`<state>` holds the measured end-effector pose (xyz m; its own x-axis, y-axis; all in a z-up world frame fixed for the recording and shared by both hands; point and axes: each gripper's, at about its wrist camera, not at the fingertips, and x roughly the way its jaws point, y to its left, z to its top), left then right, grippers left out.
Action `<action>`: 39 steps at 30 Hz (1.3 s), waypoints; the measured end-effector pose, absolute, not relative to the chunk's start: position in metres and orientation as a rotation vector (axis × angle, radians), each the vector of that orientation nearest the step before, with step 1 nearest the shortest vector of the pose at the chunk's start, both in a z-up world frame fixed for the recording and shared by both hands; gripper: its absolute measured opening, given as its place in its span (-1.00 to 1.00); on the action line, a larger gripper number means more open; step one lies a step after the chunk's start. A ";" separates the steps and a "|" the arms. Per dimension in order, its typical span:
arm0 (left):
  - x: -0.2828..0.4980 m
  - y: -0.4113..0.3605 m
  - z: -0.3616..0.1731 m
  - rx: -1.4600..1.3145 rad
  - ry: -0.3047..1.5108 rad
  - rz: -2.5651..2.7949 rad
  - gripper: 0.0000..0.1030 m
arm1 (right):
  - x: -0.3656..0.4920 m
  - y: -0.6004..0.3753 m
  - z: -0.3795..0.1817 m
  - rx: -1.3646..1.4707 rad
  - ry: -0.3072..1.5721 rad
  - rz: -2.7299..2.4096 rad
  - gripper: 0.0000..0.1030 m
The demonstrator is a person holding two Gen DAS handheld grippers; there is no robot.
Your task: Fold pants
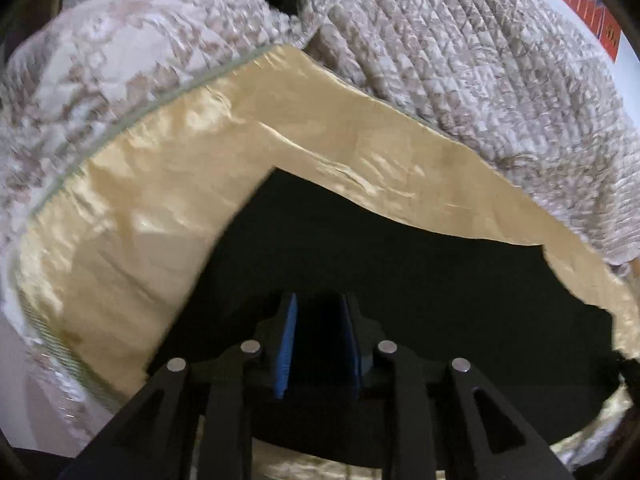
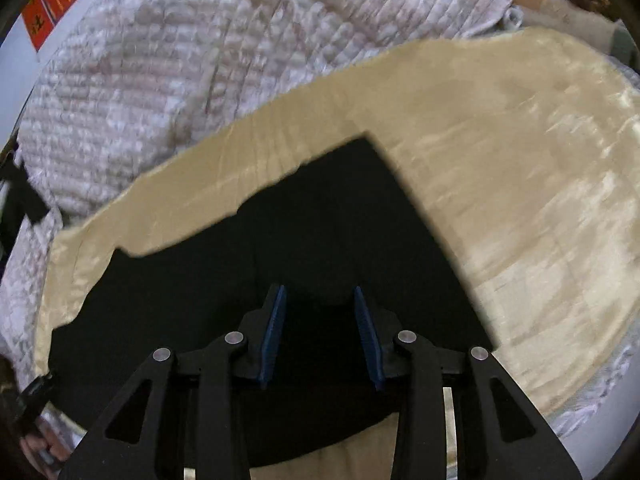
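Observation:
The black pants lie flat on a cream satin cloth; they also show in the right wrist view on the same cloth. My left gripper hovers over the pants' near edge, its blue pads apart with dark fabric between them; whether it pinches the fabric is unclear. My right gripper is open above the pants, its blue pads wide apart and nothing held.
A quilted beige-patterned bedspread surrounds the cream cloth and rises behind it, also in the right wrist view. A red patterned item sits at the far edge. The other gripper's handle shows at lower left.

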<state>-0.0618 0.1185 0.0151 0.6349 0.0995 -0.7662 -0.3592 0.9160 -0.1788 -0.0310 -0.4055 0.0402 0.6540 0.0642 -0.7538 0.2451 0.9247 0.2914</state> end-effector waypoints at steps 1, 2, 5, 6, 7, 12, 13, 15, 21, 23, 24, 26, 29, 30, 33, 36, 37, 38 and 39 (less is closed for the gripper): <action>-0.060 0.118 0.016 -0.319 0.851 0.275 -0.51 | -0.035 -0.408 0.046 0.357 0.828 -0.156 -0.30; -0.057 0.115 0.017 -0.310 0.858 0.276 -0.51 | -0.036 -0.412 0.050 0.363 0.806 -0.163 -0.30; -0.045 0.103 0.022 -0.304 0.876 0.217 -0.51 | -0.024 -0.409 0.061 0.354 0.804 -0.114 -0.30; -0.037 0.097 0.025 -0.303 0.885 0.184 -0.51 | -0.017 -0.404 0.063 0.337 0.806 -0.096 -0.30; -0.029 0.090 0.029 -0.289 0.889 0.148 -0.51 | -0.006 -0.398 0.066 0.326 0.813 -0.065 -0.30; 0.014 0.075 0.024 -0.178 0.889 0.158 -0.51 | 0.046 -0.381 0.057 0.264 0.881 -0.041 -0.30; 0.019 0.079 0.018 -0.167 0.896 0.184 -0.51 | 0.053 -0.382 0.053 0.265 0.888 -0.049 -0.30; 0.020 0.094 0.003 -0.192 0.916 0.249 -0.53 | 0.059 -0.388 0.045 0.265 0.898 -0.094 -0.30; 0.010 0.106 0.006 -0.280 0.861 0.245 -0.53 | 0.053 -0.411 0.041 0.321 0.871 -0.179 -0.30; 0.006 0.101 0.011 -0.270 0.845 0.236 -0.52 | 0.050 -0.408 0.046 0.325 0.856 -0.189 -0.30; 0.002 0.097 0.013 -0.262 0.833 0.219 -0.51 | 0.046 -0.404 0.050 0.322 0.837 -0.180 -0.30; -0.003 0.085 0.019 -0.226 0.815 0.194 -0.49 | 0.042 -0.393 0.057 0.311 0.806 -0.146 -0.30; 0.000 0.065 0.023 -0.179 0.804 0.149 -0.46 | 0.036 -0.367 0.061 0.256 0.784 -0.086 -0.30; -0.001 0.059 0.023 -0.164 0.803 0.133 -0.45 | 0.034 -0.356 0.060 0.232 0.787 -0.056 -0.30; -0.004 0.047 0.021 -0.115 0.808 0.107 -0.40 | 0.026 -0.315 0.053 0.146 0.804 0.056 -0.30; -0.004 0.040 0.015 -0.098 0.826 0.084 -0.39 | 0.021 -0.283 0.043 0.063 0.828 0.148 -0.16; -0.003 0.038 0.012 -0.100 0.838 0.077 -0.39 | 0.020 -0.275 0.040 0.045 0.835 0.165 -0.12; -0.001 0.037 0.011 -0.099 0.845 0.072 -0.39 | 0.020 -0.269 0.038 0.035 0.843 0.182 -0.12; 0.000 0.036 0.009 -0.096 0.853 0.067 -0.38 | 0.022 -0.261 0.035 0.027 0.856 0.206 -0.12</action>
<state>0.0000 0.0356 0.0092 0.6562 0.0207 -0.7543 -0.0976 0.9936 -0.0576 0.0219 -0.2608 0.0353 0.6367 0.1910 -0.7471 -0.1695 0.9798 0.1061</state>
